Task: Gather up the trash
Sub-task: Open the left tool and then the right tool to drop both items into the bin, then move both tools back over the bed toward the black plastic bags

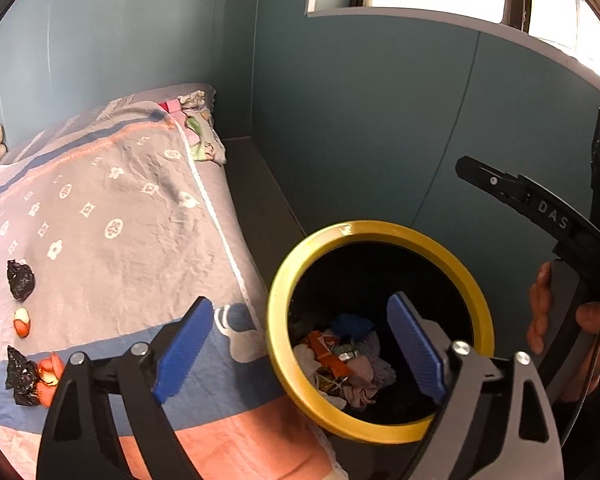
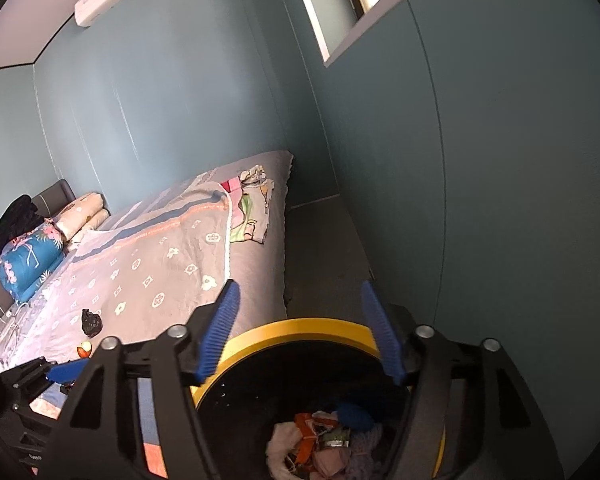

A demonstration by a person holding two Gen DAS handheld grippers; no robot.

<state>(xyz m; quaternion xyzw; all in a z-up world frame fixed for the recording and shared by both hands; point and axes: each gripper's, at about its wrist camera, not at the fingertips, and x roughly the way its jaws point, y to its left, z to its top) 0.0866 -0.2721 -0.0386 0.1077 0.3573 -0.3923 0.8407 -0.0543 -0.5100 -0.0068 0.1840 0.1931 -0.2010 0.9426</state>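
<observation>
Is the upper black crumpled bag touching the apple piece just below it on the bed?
Apart. Left wrist view shows bedspread between the black crumpled bag and apple piece.

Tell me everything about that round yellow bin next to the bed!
The bin is round with a thick, glossy yellow rim and a black inside, probably plastic. It stands upright and open, with no lid showing, tight beside the bed. At the bottom lies a heap of crumpled trash: orange wrappers, pale tissue-like wads, something blue. Both open tongs hover above it, touching nothing.
</observation>
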